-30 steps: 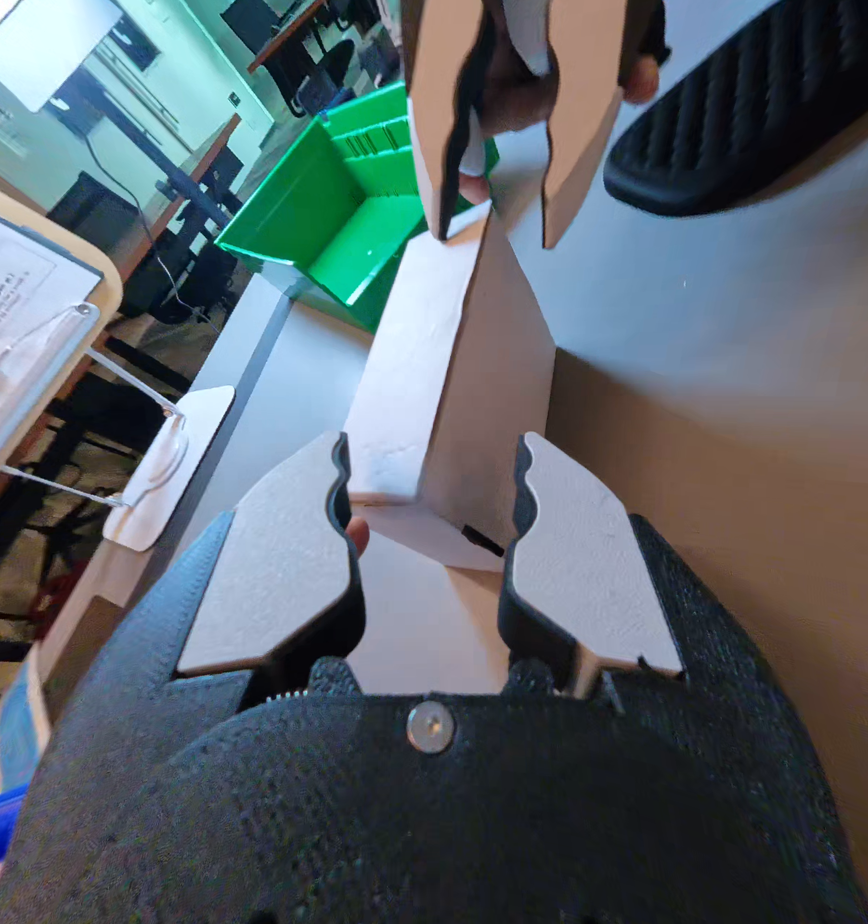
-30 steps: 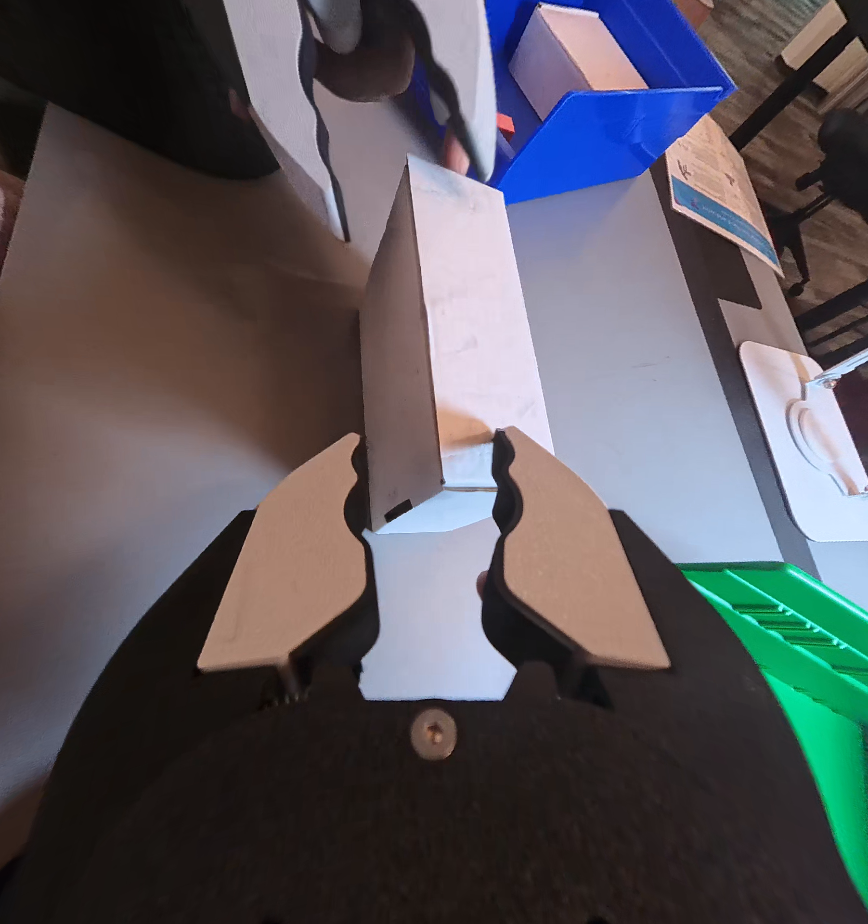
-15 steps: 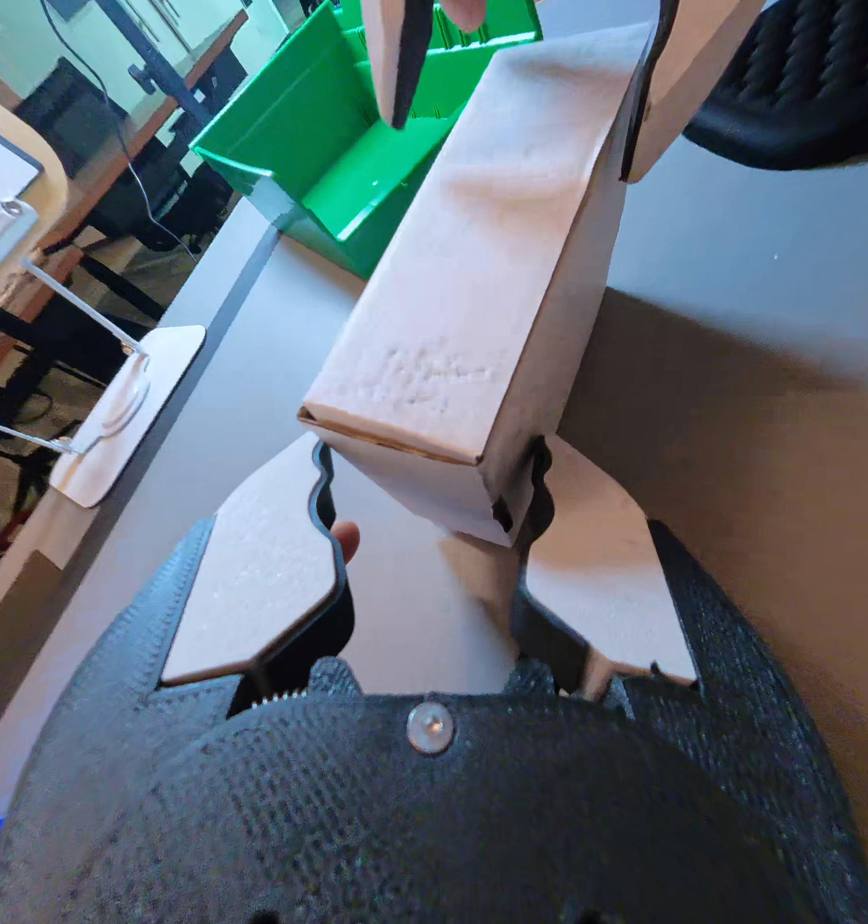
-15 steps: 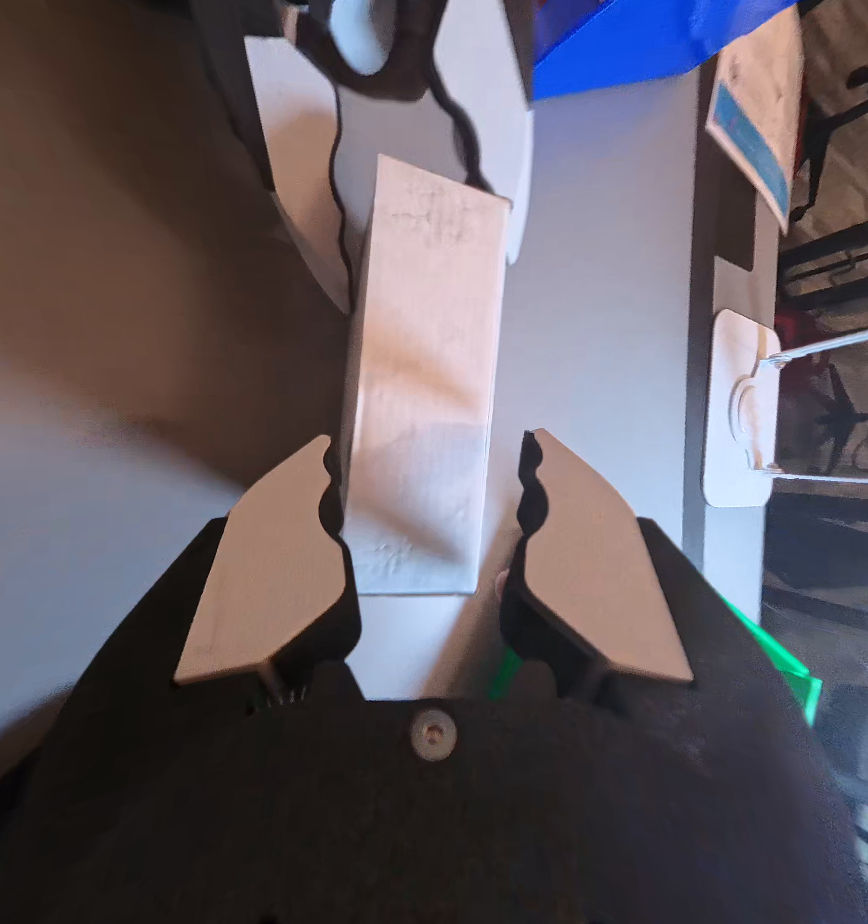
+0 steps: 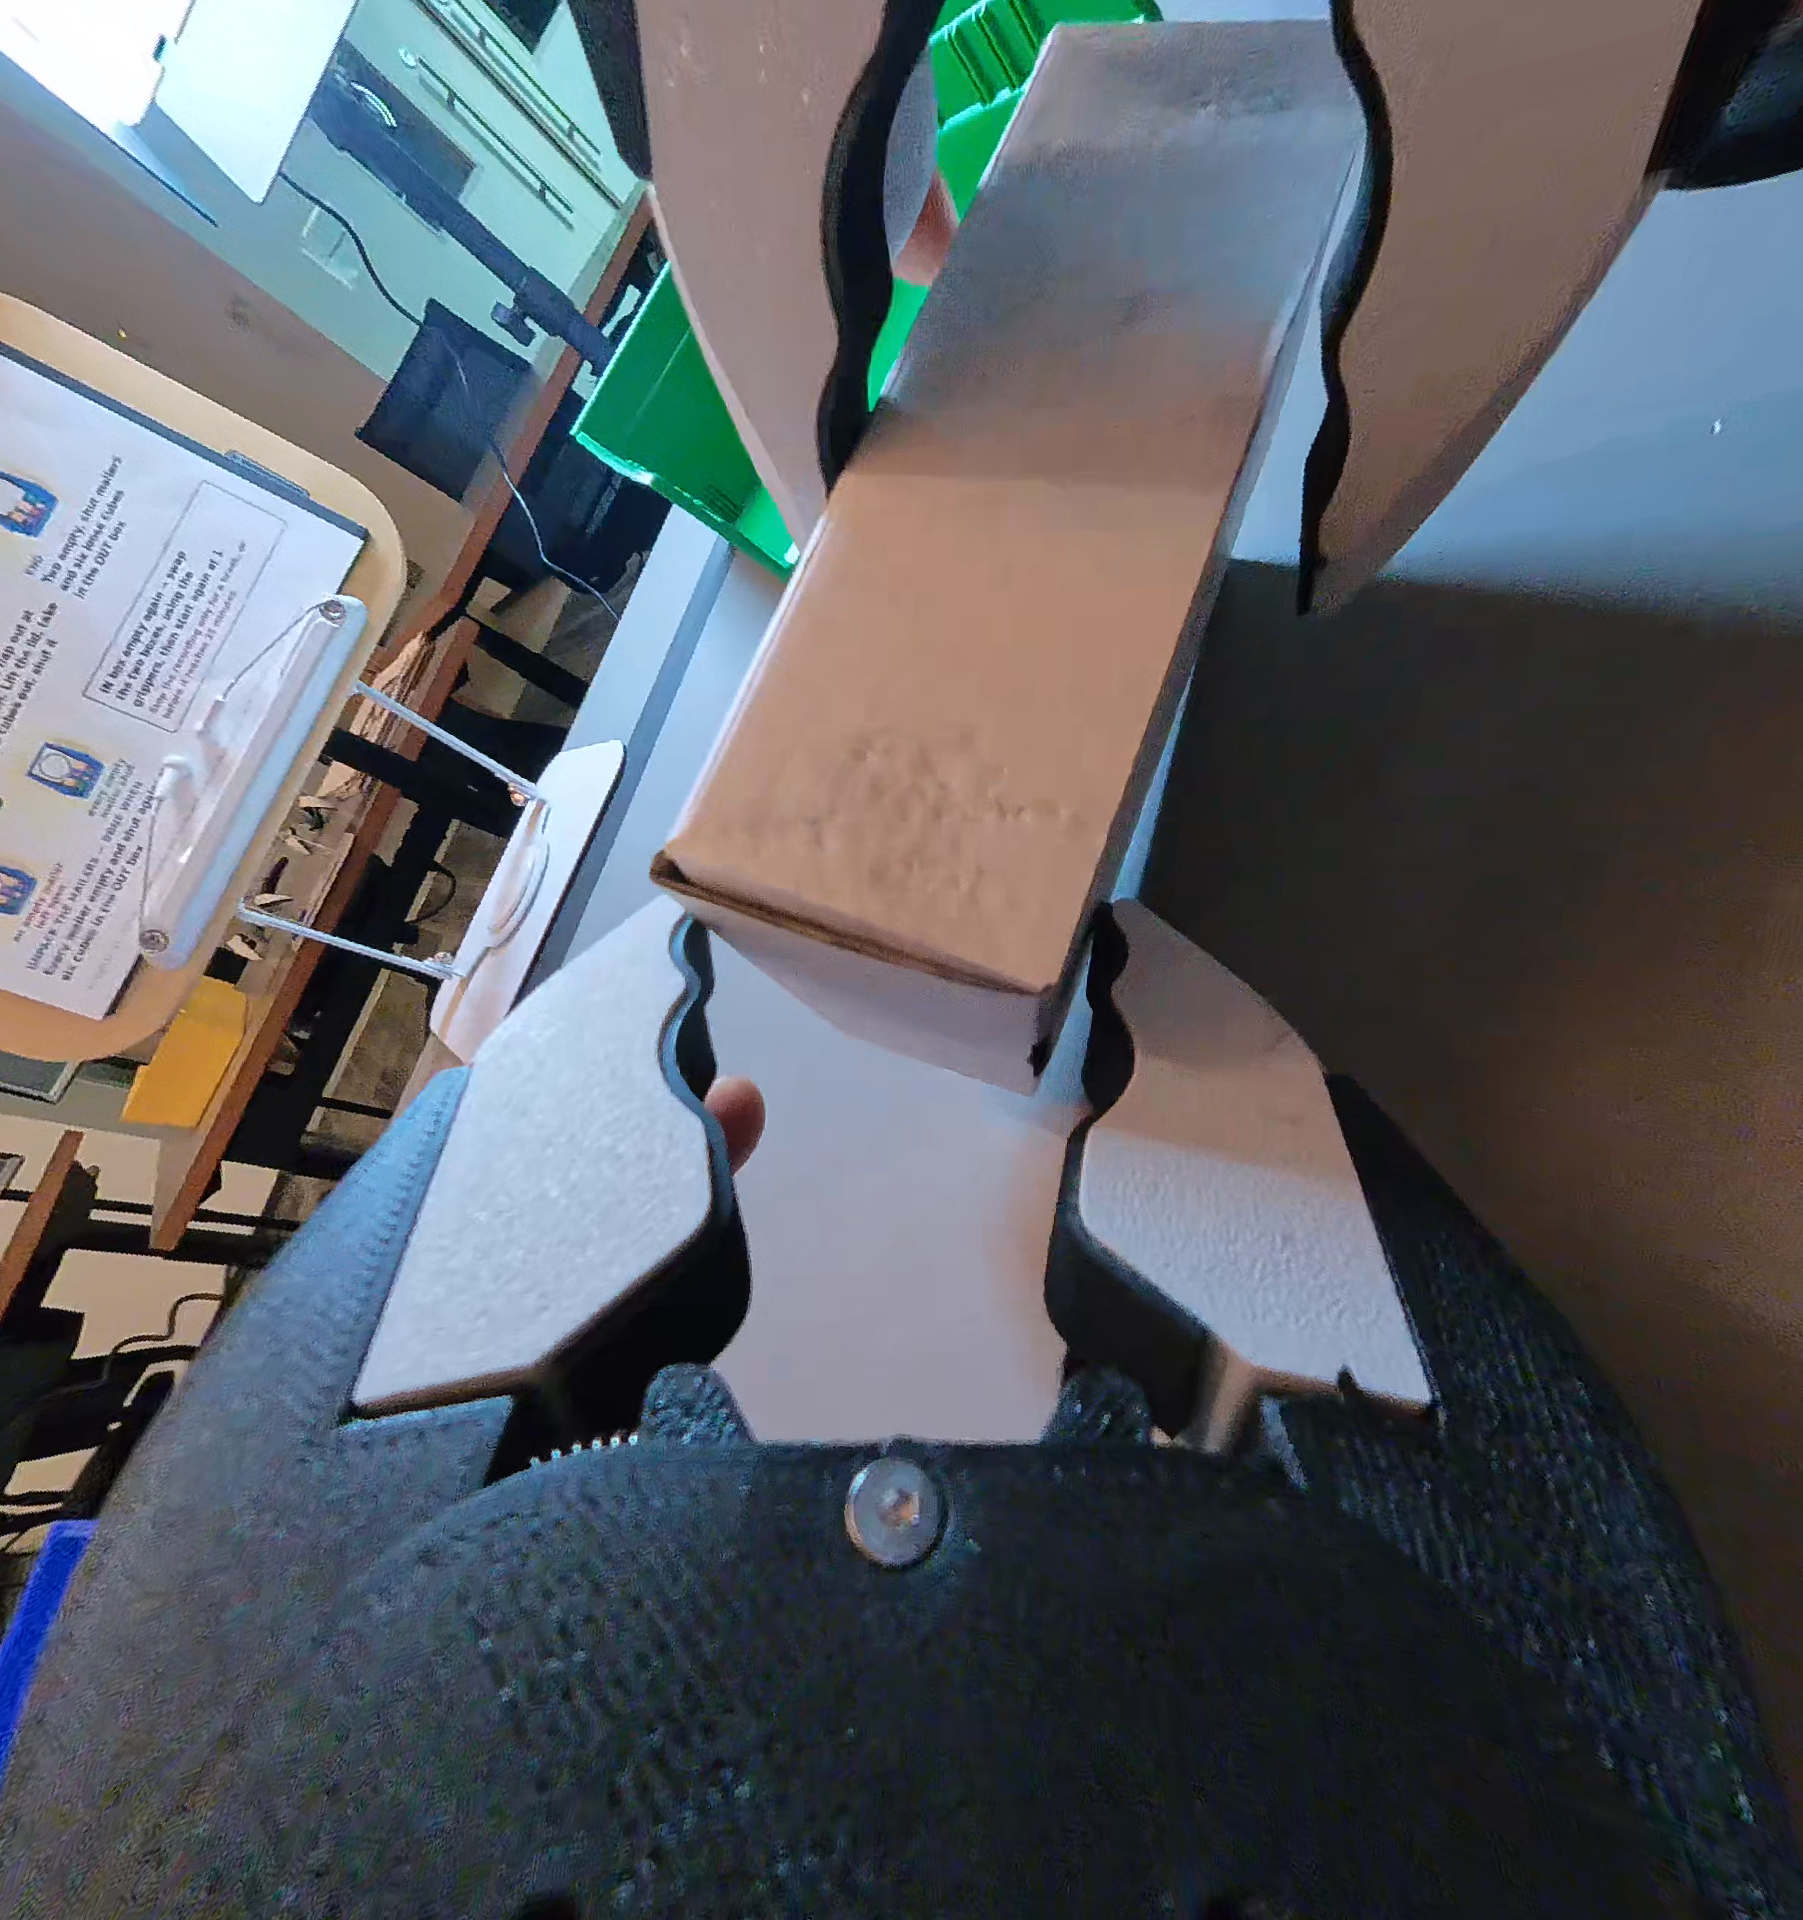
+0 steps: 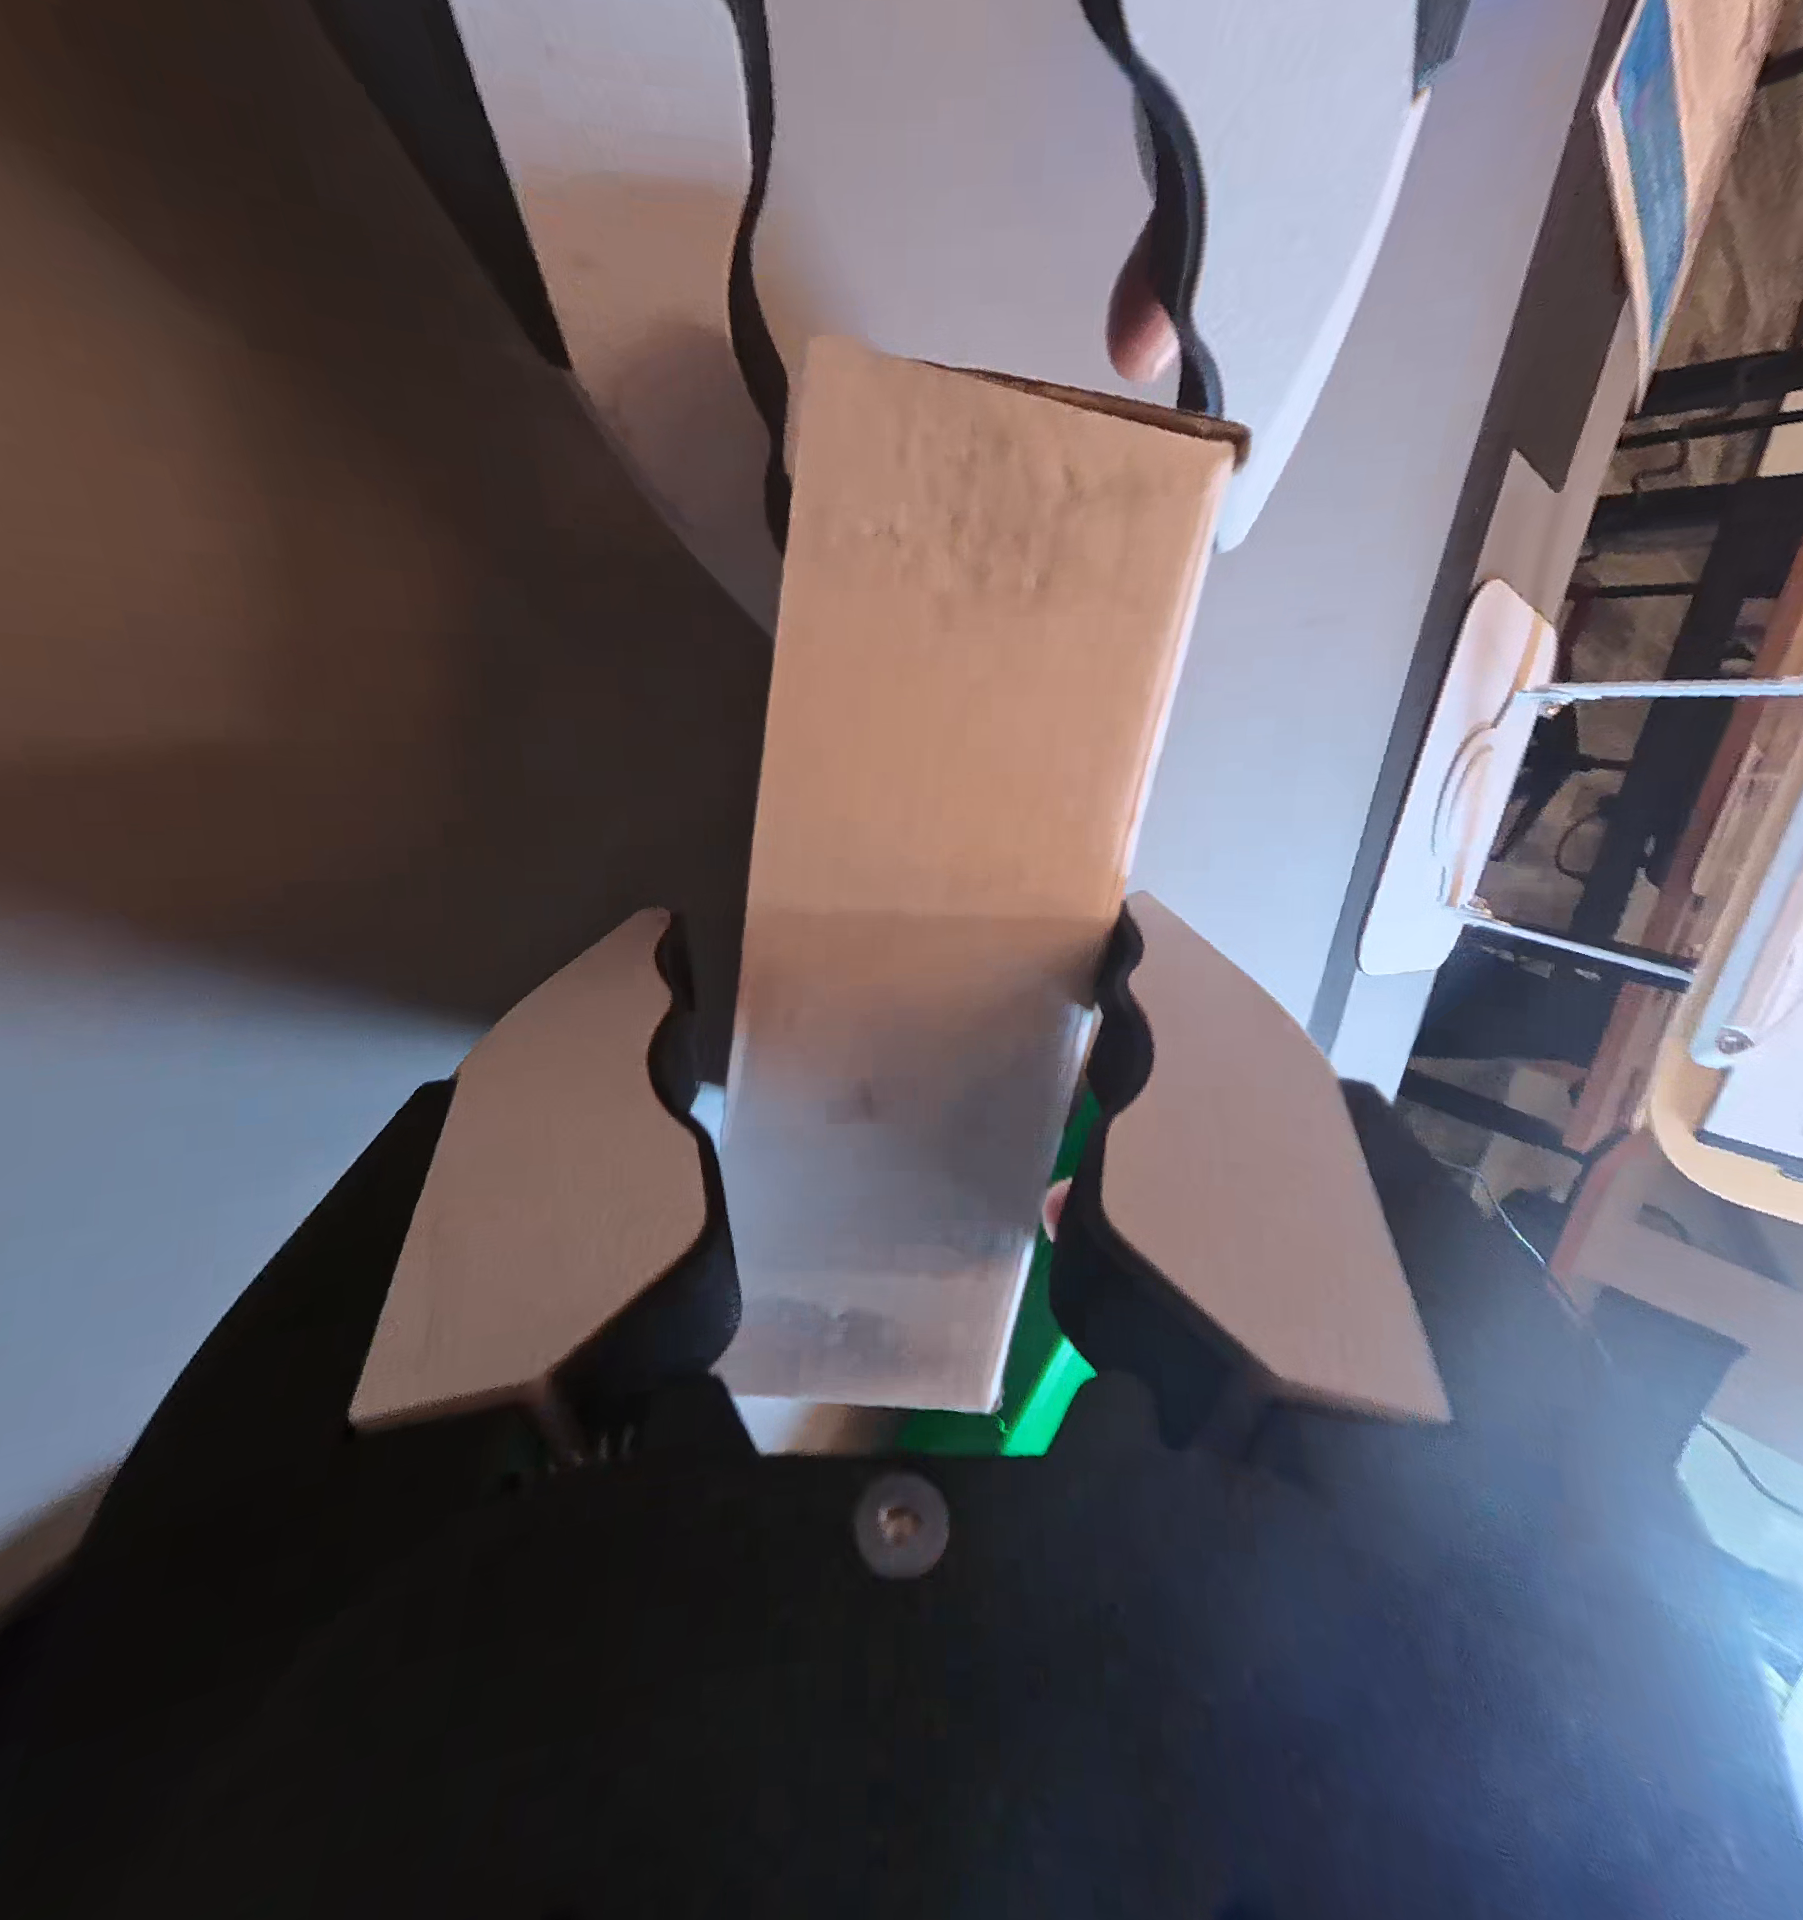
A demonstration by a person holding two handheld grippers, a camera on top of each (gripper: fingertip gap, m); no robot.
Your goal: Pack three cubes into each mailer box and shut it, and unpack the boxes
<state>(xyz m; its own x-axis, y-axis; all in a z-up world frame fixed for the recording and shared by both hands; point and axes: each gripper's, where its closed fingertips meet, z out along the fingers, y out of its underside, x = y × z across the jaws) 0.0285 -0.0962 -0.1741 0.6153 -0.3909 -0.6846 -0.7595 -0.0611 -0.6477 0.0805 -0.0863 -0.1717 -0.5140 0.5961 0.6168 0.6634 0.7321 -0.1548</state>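
One closed white mailer box (image 5: 970, 665), lifted clear of the grey counter (image 5: 1562, 343), spans both tongs. Left tongs (image 5: 892, 1013): spread, fingers bracketing one box end. Right tongs (image 6: 902, 997): pinching the opposite end. Green bin (image 5: 668, 416) beyond.

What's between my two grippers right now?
The shut white mailer box spans the stretch from the left gripper to the right gripper, lifted off the table; both wrist views show it.

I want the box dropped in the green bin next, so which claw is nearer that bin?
Right. The right claw hangs above the green bin, which shows between its fingers; the left claw is at the far end of the box, away from it.
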